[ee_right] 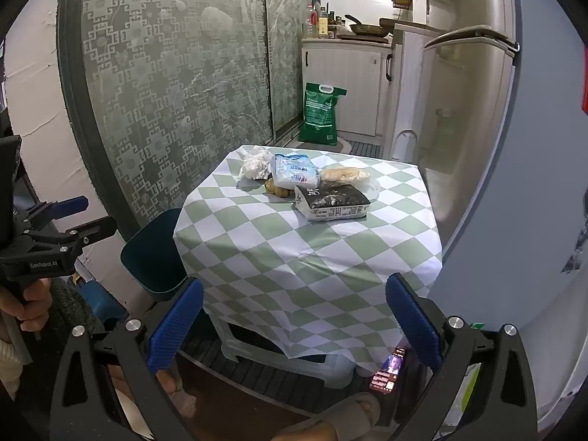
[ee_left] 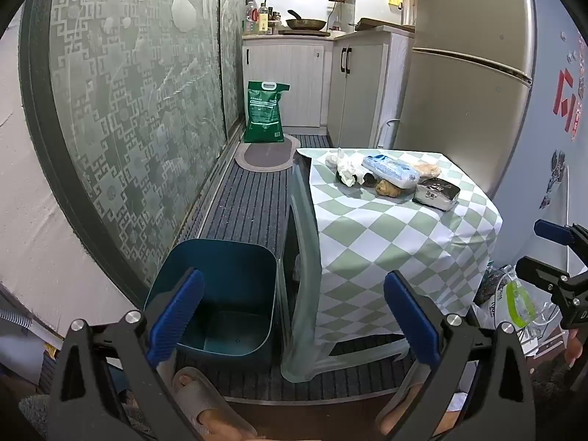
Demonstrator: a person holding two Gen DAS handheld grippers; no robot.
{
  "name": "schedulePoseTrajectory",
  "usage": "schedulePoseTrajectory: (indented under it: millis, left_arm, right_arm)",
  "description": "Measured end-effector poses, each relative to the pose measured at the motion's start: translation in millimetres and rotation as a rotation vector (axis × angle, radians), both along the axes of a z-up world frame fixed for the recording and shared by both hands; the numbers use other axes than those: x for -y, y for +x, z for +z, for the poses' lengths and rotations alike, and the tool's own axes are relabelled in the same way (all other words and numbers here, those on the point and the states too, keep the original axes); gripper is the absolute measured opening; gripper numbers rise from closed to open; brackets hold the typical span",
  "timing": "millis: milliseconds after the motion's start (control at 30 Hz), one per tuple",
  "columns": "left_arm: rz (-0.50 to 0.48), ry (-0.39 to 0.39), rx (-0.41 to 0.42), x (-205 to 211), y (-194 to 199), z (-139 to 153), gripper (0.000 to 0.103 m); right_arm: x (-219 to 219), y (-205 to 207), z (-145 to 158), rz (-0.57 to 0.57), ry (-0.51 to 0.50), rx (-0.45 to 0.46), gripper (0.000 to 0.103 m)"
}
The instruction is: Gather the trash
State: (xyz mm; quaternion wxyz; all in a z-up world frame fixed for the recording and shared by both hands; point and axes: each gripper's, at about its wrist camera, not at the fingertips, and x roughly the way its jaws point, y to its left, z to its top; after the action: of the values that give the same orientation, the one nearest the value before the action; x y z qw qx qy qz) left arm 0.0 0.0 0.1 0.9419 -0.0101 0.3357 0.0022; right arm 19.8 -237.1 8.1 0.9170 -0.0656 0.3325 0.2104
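A small table with a green-and-white checked cloth carries trash at its far side: crumpled white tissue, a blue-white plastic pack, a brown lump, a bread-like item in clear wrap and a black-silver packet. A dark teal bin stands empty on the floor left of the table. My left gripper is open, low, in front of bin and table. My right gripper is open, before the table's near edge.
A frosted patterned sliding door runs along the left. A fridge stands right of the table. A green sack leans by the white cabinets. A phone lies on the floor by the table leg. My slippered feet are below.
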Motion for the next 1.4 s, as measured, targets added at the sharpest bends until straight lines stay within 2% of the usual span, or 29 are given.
schedulePoseTrajectory:
  millis: [1400]
  left_arm:
    - [-0.011, 0.004, 0.007, 8.1, -2.0, 0.4, 0.1]
  right_arm:
    - [-1.8, 0.0, -1.0, 0.003, -0.006, 0.007, 0.1]
